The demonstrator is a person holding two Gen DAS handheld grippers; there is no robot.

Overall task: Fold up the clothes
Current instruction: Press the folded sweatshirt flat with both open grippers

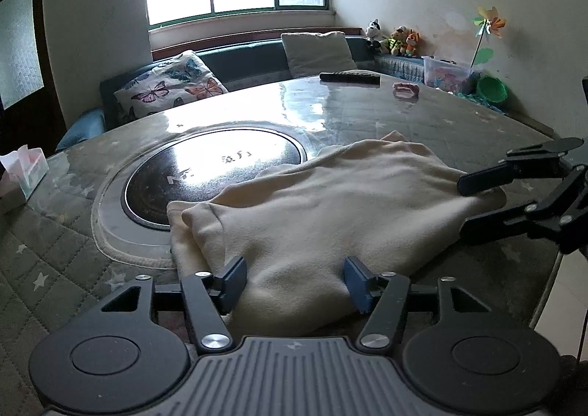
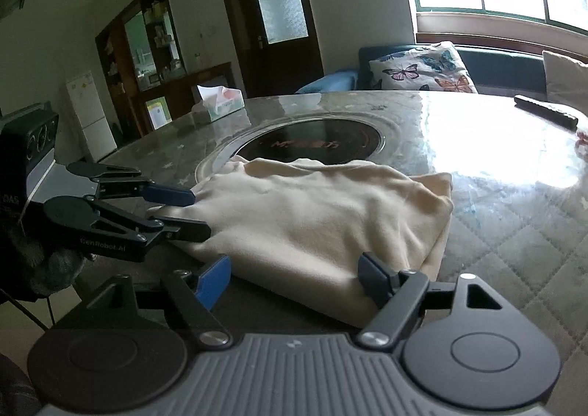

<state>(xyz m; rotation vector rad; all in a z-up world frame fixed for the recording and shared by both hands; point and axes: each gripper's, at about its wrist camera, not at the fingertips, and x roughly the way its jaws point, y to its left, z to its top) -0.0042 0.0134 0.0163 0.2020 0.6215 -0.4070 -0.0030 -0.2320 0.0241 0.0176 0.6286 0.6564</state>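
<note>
A glossy round surface (image 1: 367,103) with a dark inset hob (image 1: 213,177) carries the cream garment (image 1: 330,210), partly folded near its front edge. It looks soft, light and limp; corners or hem seem best to pinch. Left tongs (image 1: 294,280) and right tongs (image 2: 297,274) both gape, holding nothing, each straddling the cloth's near edge.

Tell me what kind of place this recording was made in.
Most likely a home living or dining room: a cushioned bench with a butterfly pillow under the window, stuffed toys in the corner, and a round table with a built-in cooktop.

left wrist: low, faces window | right wrist: low, faces door | shared: cloth (image 1: 330,203) (image 2: 323,217)
</note>
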